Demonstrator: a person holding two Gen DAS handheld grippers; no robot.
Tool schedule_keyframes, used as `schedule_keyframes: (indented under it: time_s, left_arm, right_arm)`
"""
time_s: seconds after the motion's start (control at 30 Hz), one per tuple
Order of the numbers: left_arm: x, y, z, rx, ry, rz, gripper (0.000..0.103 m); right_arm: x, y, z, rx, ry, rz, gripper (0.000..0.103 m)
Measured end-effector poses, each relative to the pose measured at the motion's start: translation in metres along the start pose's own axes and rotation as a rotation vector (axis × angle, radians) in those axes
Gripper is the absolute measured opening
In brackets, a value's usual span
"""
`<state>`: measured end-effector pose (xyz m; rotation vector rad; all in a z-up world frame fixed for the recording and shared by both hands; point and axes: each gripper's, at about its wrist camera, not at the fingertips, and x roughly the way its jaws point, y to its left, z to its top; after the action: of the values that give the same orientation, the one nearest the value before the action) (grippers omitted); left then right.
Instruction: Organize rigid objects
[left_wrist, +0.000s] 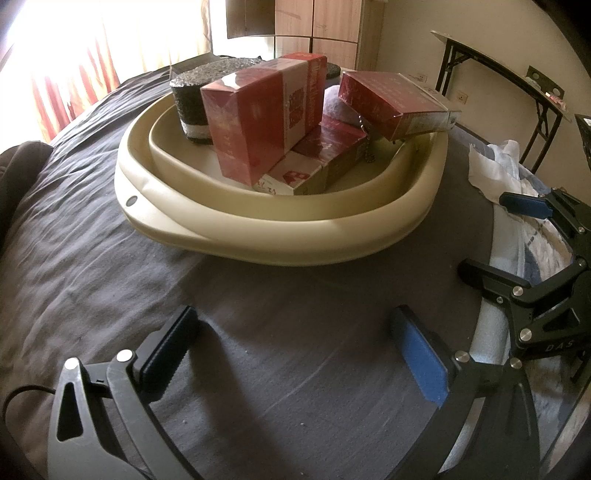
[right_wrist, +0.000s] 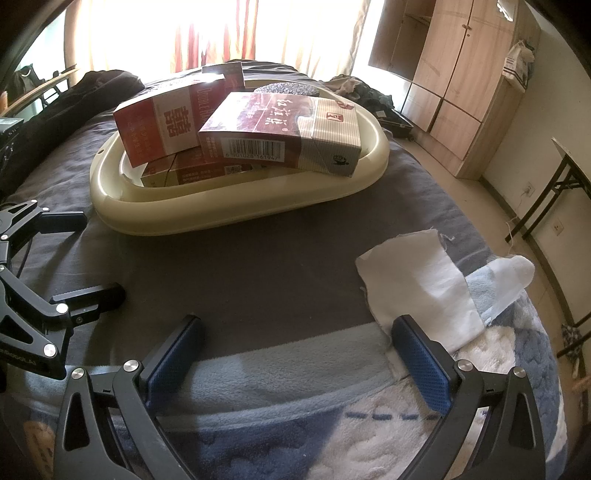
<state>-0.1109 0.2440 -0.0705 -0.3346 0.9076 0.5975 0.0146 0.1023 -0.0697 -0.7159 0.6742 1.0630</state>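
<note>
Left gripper (left_wrist: 295, 350) low over dark grey bedsheet (left_wrist: 110, 266), fingers spread wide, nothing between blue pads (left_wrist: 421, 362). Right gripper (right_wrist: 295, 358) likewise spread and empty, pads (right_wrist: 424, 369) hovering over pale blue fleece blanket (right_wrist: 280, 373) at bed edge; seen also at far right of left wrist view, jaws parted.

Straight ahead of both grippers, well apart from fingertips: cream plastic basin (left_wrist: 280, 236), oval, resting on sheet, small hole in rim at left. Inside, piled loosely:
- red carton (left_wrist: 258, 122), standing tilted, tallest of heap, nearest left gripper.
- red-and-white carton (left_wrist: 314, 162) lying flat beneath it, propping it up.
- dark red carton with barcode (right_wrist: 280, 129), slanted across basin rim on side toward right gripper, white-striped end overhanging.
- black sponge-like block with white band (left_wrist: 195, 99) upright at far left of basin, touching tall carton.
- pale lilac rounded object (left_wrist: 336, 103) wedged behind cartons, mostly hidden; small ball chain (left_wrist: 365, 140) dangling near it.

Just ahead of right gripper's right finger: white cloth (right_wrist: 424, 280), crumpled, lying partly on blanket, partly on sheet. Touching that finger or not: cannot tell.

Beyond, past bed: bright curtained window (right_wrist: 221, 33), wooden wardrobe (right_wrist: 454, 74), folding table (left_wrist: 517, 74) at right.
</note>
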Motion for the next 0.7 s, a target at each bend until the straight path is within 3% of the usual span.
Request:
schedule_keyframes:
  time_s: [0.7]
  left_arm:
    - [0.0, -0.0001, 0.0, 0.0, 0.0, 0.0, 0.103]
  right_arm:
    - [0.0001, 0.0002, 0.0002, 0.0, 0.0, 0.0, 0.103]
